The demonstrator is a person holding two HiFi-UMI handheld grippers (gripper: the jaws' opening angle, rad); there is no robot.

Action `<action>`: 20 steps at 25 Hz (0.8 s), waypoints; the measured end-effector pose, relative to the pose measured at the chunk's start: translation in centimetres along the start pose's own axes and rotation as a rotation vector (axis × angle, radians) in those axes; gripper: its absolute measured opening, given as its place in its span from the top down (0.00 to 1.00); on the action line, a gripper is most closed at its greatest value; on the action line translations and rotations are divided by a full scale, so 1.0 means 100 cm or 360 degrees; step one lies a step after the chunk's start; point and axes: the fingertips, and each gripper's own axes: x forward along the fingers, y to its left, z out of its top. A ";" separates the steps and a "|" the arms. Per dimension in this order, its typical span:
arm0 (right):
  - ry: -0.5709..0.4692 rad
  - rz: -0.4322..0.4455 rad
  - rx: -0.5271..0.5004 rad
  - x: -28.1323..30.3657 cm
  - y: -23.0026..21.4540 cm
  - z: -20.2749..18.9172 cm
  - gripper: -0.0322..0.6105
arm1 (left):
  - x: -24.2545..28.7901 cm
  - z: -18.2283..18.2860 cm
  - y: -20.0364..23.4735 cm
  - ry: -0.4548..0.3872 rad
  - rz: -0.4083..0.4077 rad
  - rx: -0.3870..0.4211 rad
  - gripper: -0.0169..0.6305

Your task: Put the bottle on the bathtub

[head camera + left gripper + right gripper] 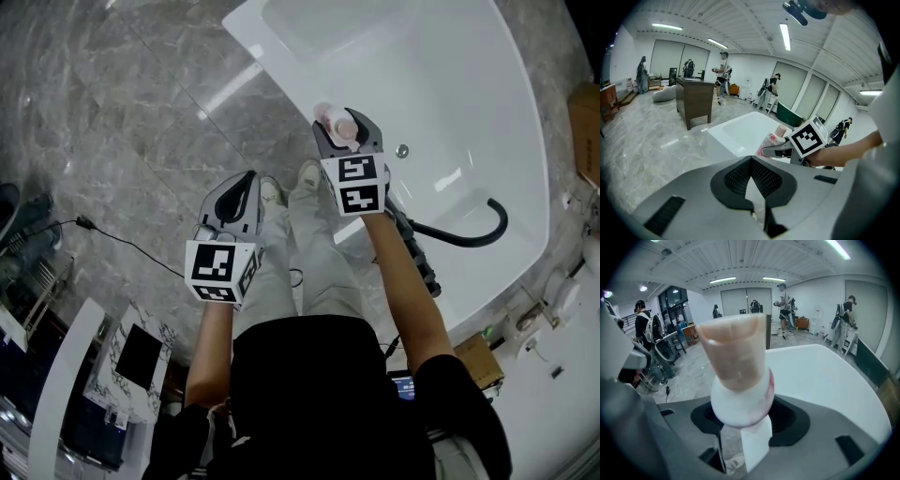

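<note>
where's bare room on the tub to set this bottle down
The bathtub rim lies bare from the right gripper, holding the bottle, to the far corner, between marble floor and basin. It is crowded right of the gripper, where a black hose crosses.

The person wore a black short-sleeved top, pale grey trousers and light-coloured shoes. The left gripper and the right gripper each had a smooth grey shell, rounded and tapering toward the jaws, with a black mesh-textured recess around the roots of the jaws. The left marker cube and the right marker cube were white, with black square patterns printed on their faces.
</note>
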 end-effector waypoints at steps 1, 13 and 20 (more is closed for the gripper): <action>0.0006 0.0000 0.0001 -0.002 0.000 0.000 0.57 | -0.001 0.003 -0.001 -0.0006 -0.0003 0.0006 0.95; 0.0023 -0.0034 0.0011 -0.053 -0.001 0.001 0.57 | -0.027 0.051 -0.020 -0.0116 -0.0026 0.0104 0.95; 0.0001 -0.0062 0.0078 -0.097 0.000 0.018 0.59 | -0.051 0.082 -0.026 -0.0186 -0.0021 0.0176 0.95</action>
